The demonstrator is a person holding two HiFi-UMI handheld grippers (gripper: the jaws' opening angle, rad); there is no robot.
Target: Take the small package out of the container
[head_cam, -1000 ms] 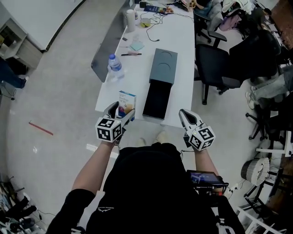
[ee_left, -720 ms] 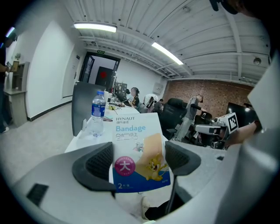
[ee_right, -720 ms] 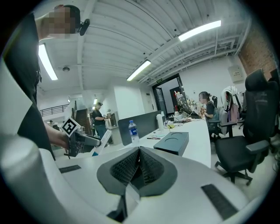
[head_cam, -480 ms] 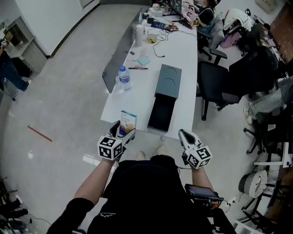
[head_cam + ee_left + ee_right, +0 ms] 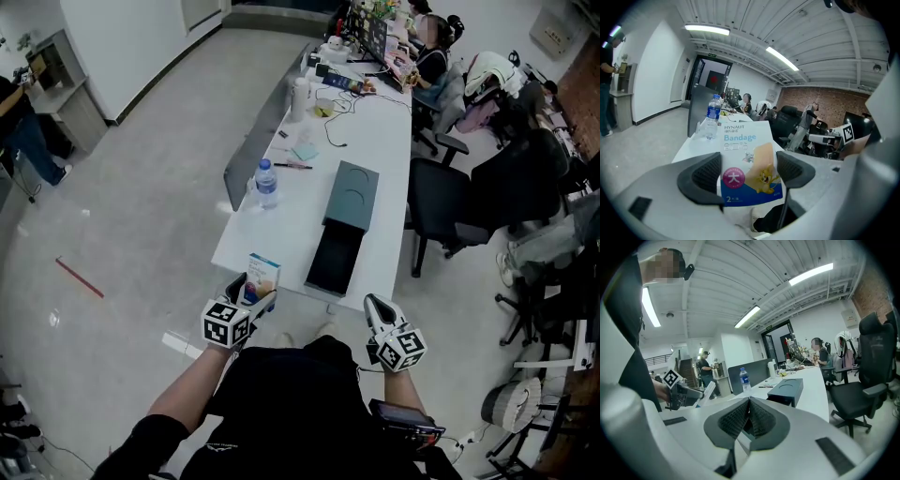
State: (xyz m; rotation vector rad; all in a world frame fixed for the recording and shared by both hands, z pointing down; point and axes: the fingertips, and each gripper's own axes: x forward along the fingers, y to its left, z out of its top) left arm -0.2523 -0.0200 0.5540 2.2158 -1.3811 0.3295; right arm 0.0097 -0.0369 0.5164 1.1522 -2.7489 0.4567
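at table [image 5: 292,202] near edge, left gripper [image 5: 750,174] clamps small package [image 5: 746,157]; right gripper [image 5: 749,420] closed, empty.

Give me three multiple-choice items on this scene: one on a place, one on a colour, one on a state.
1. Where is the small blue-and-white bandage package?
A. in the jaws of the left gripper
B. on the floor
C. on the black office chair

2. What colour is the box-shaped container on the white table?
A. red
B. dark grey
C. yellow

3. How does the right gripper stand?
A. wide open
B. shut on a bottle
C. shut, empty

Answers: 1 A, the left gripper view shows the jaws clamped on its sides; 2 B, the head view shows it dark grey; 3 C, its pads meet with nothing between.
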